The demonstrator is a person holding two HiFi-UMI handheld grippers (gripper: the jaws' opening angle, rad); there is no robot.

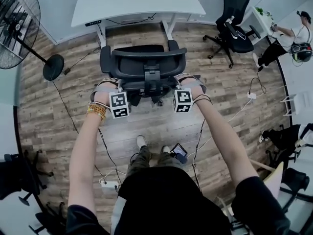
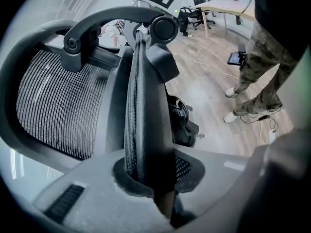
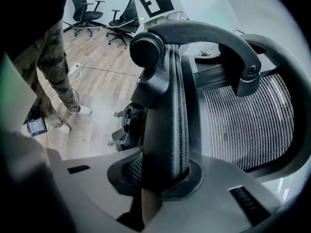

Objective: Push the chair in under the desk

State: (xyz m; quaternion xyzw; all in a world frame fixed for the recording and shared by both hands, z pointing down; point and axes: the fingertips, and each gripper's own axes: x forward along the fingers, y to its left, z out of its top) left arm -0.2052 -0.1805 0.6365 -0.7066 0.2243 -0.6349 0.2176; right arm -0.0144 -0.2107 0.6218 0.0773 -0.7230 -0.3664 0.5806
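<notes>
A black mesh office chair [image 1: 144, 62] stands on the wood floor, its seat facing the white desk [image 1: 137, 1] and partly in front of it. My left gripper [image 1: 110, 86] is shut on the left edge of the chair's backrest, and my right gripper [image 1: 190, 83] is shut on the right edge. In the left gripper view the backrest's rim [image 2: 146, 106] runs upright through the jaws of the left gripper [image 2: 148, 178], with the mesh to the left. In the right gripper view the rim [image 3: 167, 106] passes through the right gripper [image 3: 163, 178], mesh to the right.
A standing fan [image 1: 19, 28] is at the left of the desk. A second black chair [image 1: 234, 18] stands at the back right, with a seated person [image 1: 288, 38] beyond it. Cables and a power strip [image 1: 110, 182] lie by my feet, next to a small device [image 1: 179, 152].
</notes>
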